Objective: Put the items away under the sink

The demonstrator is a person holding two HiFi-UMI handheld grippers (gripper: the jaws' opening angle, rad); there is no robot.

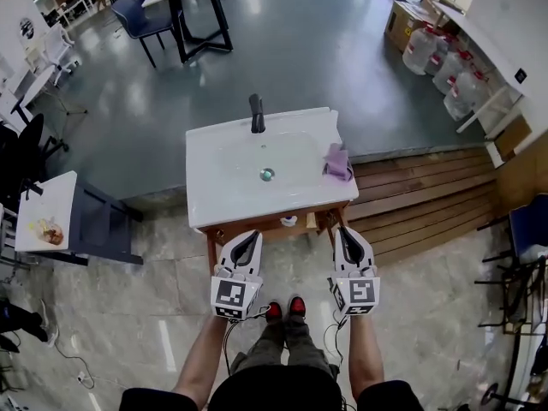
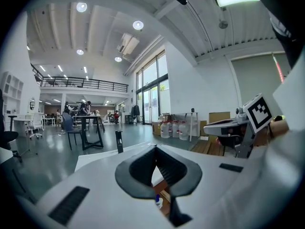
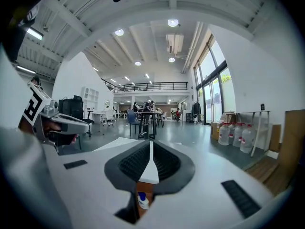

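Purple cloth (image 1: 337, 162) lies bunched on the right end of the white sink top (image 1: 214, 197), right of the basin and close to the right edge. Small white bottle with blue cap (image 1: 289, 221) already sits inside the wooden frame under the sink, near the front, about centre.

Likely risks:
- The cloth is soft and crumpled, so a pinch may catch only one fold and it could slip out on the way down.
- It sits near the edge, so a nudge could push it off onto the floor.
- Tucking it underneath could tip the light bottle.
- The jaws need opening first, or they would just shove the cloth.

Right gripper (image 1: 347, 233) is the nearer one. The cloth is just beyond it on the far side, a little left, not touching. Its jaws are pressed together with nothing in them.

Left gripper (image 1: 248, 237) is at the near edge of the sink, with the cloth well to its right and farther off. Its jaws are also closed and empty.

Both gripper views show the bottle low, past the jaws, under the top. Faucet (image 1: 256, 113) stands at the far side, out of the way.
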